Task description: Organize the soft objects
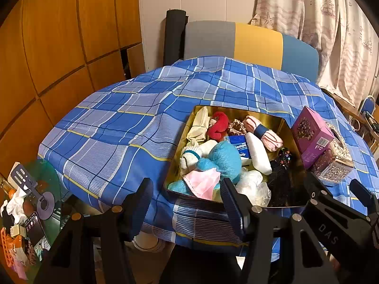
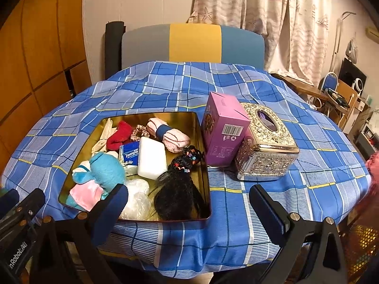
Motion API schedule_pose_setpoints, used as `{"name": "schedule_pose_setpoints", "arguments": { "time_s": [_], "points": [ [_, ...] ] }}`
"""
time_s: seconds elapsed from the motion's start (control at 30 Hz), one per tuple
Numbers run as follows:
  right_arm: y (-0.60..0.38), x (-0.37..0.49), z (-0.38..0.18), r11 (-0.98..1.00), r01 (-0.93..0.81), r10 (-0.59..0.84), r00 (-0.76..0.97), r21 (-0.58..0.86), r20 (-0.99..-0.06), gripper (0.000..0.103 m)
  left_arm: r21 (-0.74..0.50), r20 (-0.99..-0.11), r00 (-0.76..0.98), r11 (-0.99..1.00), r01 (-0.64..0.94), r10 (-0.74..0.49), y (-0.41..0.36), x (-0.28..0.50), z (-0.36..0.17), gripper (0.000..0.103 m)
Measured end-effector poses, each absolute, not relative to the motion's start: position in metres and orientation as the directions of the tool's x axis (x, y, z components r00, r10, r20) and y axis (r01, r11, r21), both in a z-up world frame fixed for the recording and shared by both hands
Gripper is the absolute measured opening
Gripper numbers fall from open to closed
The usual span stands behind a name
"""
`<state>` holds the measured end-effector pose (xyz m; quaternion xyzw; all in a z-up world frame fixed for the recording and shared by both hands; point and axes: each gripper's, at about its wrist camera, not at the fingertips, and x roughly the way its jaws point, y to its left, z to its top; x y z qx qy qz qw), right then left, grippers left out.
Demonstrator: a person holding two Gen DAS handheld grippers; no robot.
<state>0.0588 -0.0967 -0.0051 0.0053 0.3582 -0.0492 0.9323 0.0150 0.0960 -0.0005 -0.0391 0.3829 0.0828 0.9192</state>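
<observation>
left gripper (image 1: 187,189) nearest the lens, jaws spread wide, nothing between them, hovering at the near edge of the table over the checked cloth (image 1: 113,127). right gripper (image 2: 189,201) likewise wide apart and empty, its left finger over the near rim of the gold tin (image 2: 203,165).

soft things all sit in the tin, just ahead of both tools. going left to right from the right wrist view: cream gloves (image 2: 104,132) at the far left wall, thin and floppy, pinch a bunched fold. blue plush toy (image 2: 106,170) with pink dress (image 2: 86,194) at the near left corner, closest to the left gripper; light, squashy, grab the fat body, not the dress, which looks likely to slip. red plush (image 2: 118,136) behind it, same handling. tissue pack (image 2: 130,155) mid tin, light, slick wrapper, squeeze across the short sides. white sponge block (image 2: 151,159) stiffer, flat-sided, easy grip. clear plastic bag (image 2: 137,198) at the near rim, crinkly, slippery, pinch a gather. pink scrunchie (image 2: 139,132) and pink rolled cloth with blue band (image 2: 165,132) along the far wall; take the roll at the band. black hair piece (image 2: 180,189) at the right wall, loose strands, will trail, grip the braided top.

right of the tin, beside it: purple carton (image 2: 222,130) and ornate tissue box (image 2: 265,146), both rigid.
</observation>
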Motion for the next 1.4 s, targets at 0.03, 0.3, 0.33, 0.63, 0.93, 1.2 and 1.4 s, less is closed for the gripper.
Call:
{"name": "schedule_pose_setpoints", "arguments": {
  "time_s": [0.03, 0.3, 0.33, 0.63, 0.93, 1.2, 1.4],
  "points": [
    [-0.097, 0.059, -0.0055, 0.995, 0.098, -0.088, 0.737, -0.024, -0.67, 0.103, -0.007, -0.71, 0.693, 0.983, -0.184, 0.125, 0.0958, 0.015, -0.0005, 0.06],
    [-0.097, 0.0604, -0.0082, 0.996, 0.092, -0.078, 0.728, -0.017, -0.681, 0.103, -0.006, -0.71, 0.693, 0.983, -0.183, 0.125, 0.0948, 0.0143, -0.0004, 0.06],
    [-0.0968, 0.0602, -0.0081, 0.996, 0.09, -0.077, 0.73, -0.016, -0.679, 0.103, -0.008, -0.71, 0.694, 0.983, -0.181, 0.122, 0.095, 0.0142, -0.0004, 0.06],
    [-0.0981, 0.0618, -0.0105, 0.995, 0.099, -0.082, 0.724, -0.014, -0.685, 0.103, -0.001, -0.713, 0.69, 0.984, -0.18, 0.126, 0.094, 0.0151, -0.0019, 0.06],
    [-0.0969, 0.0625, -0.0114, 0.995, 0.097, -0.08, 0.726, -0.013, -0.683, 0.103, -0.005, -0.713, 0.69, 0.983, -0.182, 0.125, 0.0939, 0.0158, -0.0036, 0.06],
    [-0.095, 0.0643, -0.0105, 0.995, 0.093, -0.082, 0.726, -0.021, -0.682, 0.103, 0.005, -0.716, 0.685, 0.982, -0.186, 0.134, 0.0945, 0.0181, -0.0064, 0.06],
    [-0.0957, 0.0642, -0.0128, 0.996, 0.093, -0.075, 0.721, -0.011, -0.689, 0.103, -0.006, -0.719, 0.682, 0.98, -0.2, 0.134, 0.098, 0.0177, -0.0073, 0.06]
  ]
}}
